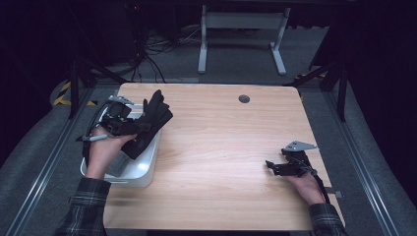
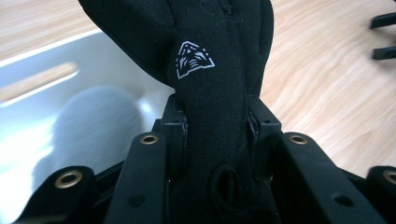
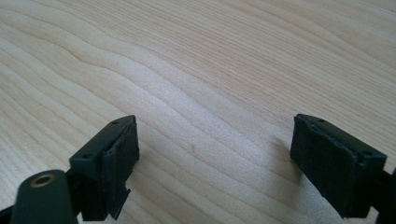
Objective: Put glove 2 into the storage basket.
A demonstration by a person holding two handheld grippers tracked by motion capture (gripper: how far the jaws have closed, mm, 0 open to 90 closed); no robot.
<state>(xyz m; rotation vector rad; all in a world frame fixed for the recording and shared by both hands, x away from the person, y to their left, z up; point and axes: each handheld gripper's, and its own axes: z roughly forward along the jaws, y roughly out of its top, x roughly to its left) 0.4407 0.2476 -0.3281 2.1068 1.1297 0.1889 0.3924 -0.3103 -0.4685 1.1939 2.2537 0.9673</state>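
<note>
Tabletop [image 1: 221, 147]: pale wood laminate with long wavy grain, rounded corners, a small dark round grommet [image 1: 244, 99] near the far edge, right of centre. The right gripper view shows the grain close up, bare and clean, with a soft sheen.

Left side of the tabletop: a white plastic tub [image 1: 140, 169], its near end at the left edge. In the left gripper view its wall reads glossy white and blurred.

Left tongs [image 1: 142, 125] are held above the far part of the tub, clamped on a black glove [image 1: 152, 123]. In the left gripper view the glove [image 2: 210, 93] rises between the two jaws, pinched at a narrow stretch of fabric, with a small white triangular logo [image 2: 194, 59] on it. The glove hangs clear of the tabletop, over the tub's right rim.

Right tongs [image 1: 270, 166] sit low over the near right part of the tabletop, well apart from the tub; jaws stand wide apart with nothing between them but wood.

Room: dark, grey carpet floor [image 1: 236, 61] beyond the tabletop. A white metal desk frame [image 1: 241, 34] stands at the far side, a tangle of black cables [image 1: 147, 51] to its left. Yellow-and-black hazard tape [image 1: 63, 93] lies on the floor far left. Metal rails [image 1: 44, 167] run along both sides of the tabletop.
</note>
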